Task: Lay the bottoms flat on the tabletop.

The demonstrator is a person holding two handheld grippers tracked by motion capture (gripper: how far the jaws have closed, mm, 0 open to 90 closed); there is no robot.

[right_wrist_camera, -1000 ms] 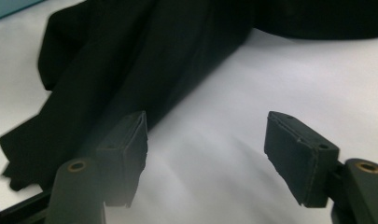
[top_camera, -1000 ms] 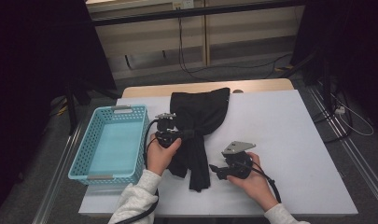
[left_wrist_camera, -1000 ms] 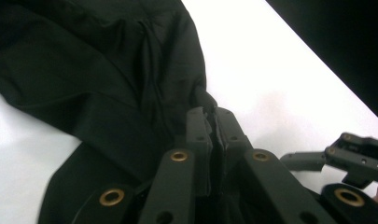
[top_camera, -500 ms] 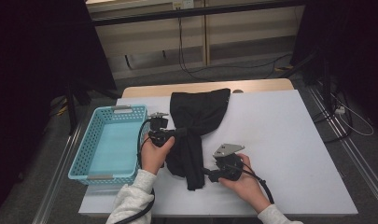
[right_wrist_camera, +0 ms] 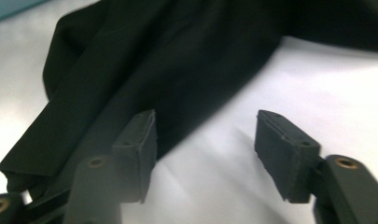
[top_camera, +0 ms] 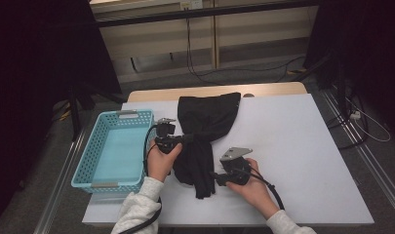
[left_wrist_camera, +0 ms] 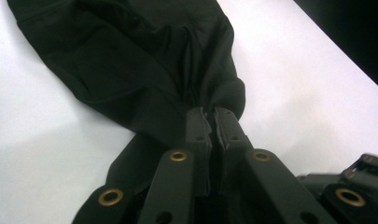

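I had the black garment [top_camera: 205,136] lying on the white table [top_camera: 302,161], its broad part toward the far side and a bunched, narrower part trailing toward the near edge between my two hands. My left gripper [top_camera: 178,140] sat at the garment's left edge, and in the left gripper view its jaws stood pressed together with a pinch of the dark cloth [left_wrist_camera: 144,70] caught at their tips. My right gripper [top_camera: 218,178] lay low at the near right of the trailing part; its jaws had just been closing but stood apart, and in the right gripper view the left pad [right_wrist_camera: 139,140] overlapped the fabric edge while the right pad [right_wrist_camera: 282,149] was over bare table, nothing pressed between them.

The step, as I judged it, was to take a second hold so the cloth could be folded or lifted toward the blue basket [top_camera: 88,161] at the left. To do it well, I needed to slide the right jaws further under the fabric edge before closing, so that they gripped all the layers rather than a single loose fold. I thought the left pinch should stay firm and level, keeping the cloth taut without dragging it.
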